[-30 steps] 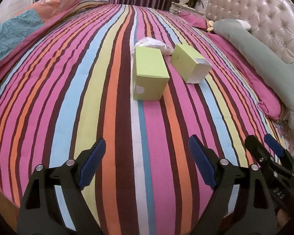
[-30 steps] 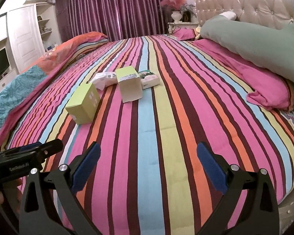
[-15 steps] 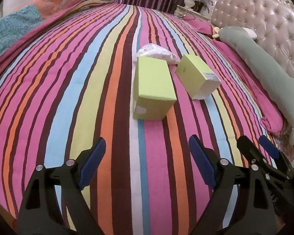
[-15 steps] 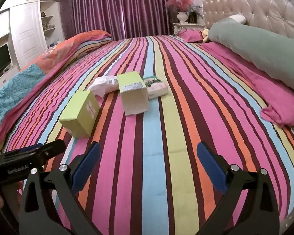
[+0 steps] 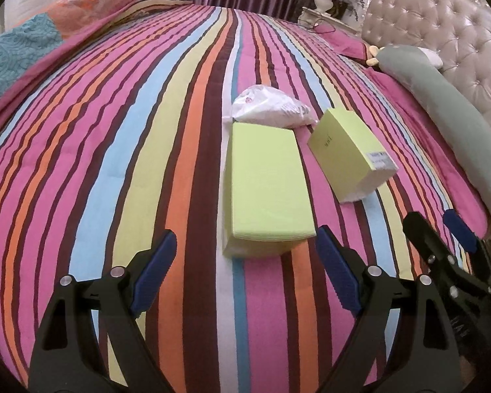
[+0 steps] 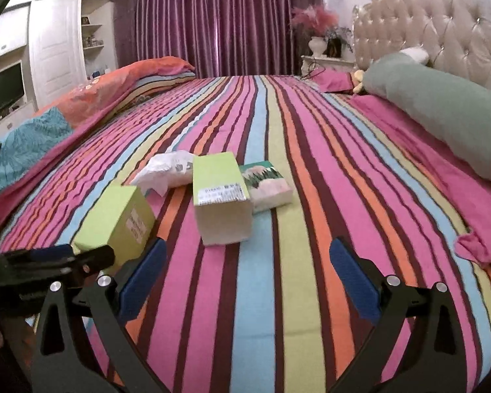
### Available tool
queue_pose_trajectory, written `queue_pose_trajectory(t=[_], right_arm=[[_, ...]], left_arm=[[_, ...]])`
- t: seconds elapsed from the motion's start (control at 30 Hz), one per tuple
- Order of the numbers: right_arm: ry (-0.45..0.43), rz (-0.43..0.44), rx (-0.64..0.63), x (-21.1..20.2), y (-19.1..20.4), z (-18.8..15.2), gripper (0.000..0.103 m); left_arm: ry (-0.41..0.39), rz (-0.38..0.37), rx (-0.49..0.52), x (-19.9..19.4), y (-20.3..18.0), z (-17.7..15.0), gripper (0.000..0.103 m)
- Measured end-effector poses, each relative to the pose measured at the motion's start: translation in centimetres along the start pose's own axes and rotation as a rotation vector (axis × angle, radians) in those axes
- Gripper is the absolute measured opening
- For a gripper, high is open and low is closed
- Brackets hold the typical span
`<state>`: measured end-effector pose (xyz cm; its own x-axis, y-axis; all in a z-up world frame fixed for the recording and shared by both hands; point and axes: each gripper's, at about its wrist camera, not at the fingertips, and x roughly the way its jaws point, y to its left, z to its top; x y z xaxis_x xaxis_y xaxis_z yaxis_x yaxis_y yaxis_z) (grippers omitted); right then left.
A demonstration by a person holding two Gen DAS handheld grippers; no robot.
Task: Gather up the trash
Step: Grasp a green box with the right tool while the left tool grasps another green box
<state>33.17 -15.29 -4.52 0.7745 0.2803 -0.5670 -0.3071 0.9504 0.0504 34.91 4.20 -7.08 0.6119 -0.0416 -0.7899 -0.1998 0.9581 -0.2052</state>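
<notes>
Both grippers are closer to the trash on the bed than a second ago. The left gripper [image 5: 245,268] has moved right up to the near green box [image 5: 266,190], so the box's near end now sits just in front of its open blue fingers [image 5: 155,270], and the white plastic bag [image 5: 270,106] behind it looks bigger too. The right gripper [image 6: 247,278] has moved in as well, so the second green box [image 6: 221,196] and the small packet [image 6: 268,190] beside it look bigger and nearer.
</notes>
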Motion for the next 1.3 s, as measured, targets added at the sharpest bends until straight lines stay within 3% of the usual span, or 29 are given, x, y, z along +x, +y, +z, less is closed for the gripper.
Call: queue_pose_trajectory(t=[0.47,1.03,1.13,1.2,1.23,1.27,1.3], right_arm=[[0.063,0.078,-0.032,4.3,0.6,2.5,0.095],[0.116,0.033,-0.122,7.5,2.2,3.3,0.095],[0.122,0.036,-0.142,7.9,2.7,3.4,0.094],[0.135,0.035,-0.156,8.3,3.0,3.4,0.081],[0.152,0.042,-0.155,8.5,3.1,3.4,0.065],[0.169,0.054,-0.143,8.7,3.1,3.4,0.053],[0.188,0.064,-0.127,9.0,3.0,3.4,0.050]], left_arm=[[0.023,0.014,-0.034,3.2,0.9,2.3,0.084],[0.011,-0.017,-0.012,4.1,1.5,2.8,0.084],[0.005,-0.028,0.011,3.9,1.2,2.8,0.071],[0.009,-0.038,0.037,3.9,0.7,3.0,0.054],[0.015,-0.046,0.045,3.9,0.5,3.1,0.050],[0.016,-0.041,0.050,3.9,0.3,3.1,0.050],[0.017,-0.037,0.052,3.9,0.2,3.2,0.049]])
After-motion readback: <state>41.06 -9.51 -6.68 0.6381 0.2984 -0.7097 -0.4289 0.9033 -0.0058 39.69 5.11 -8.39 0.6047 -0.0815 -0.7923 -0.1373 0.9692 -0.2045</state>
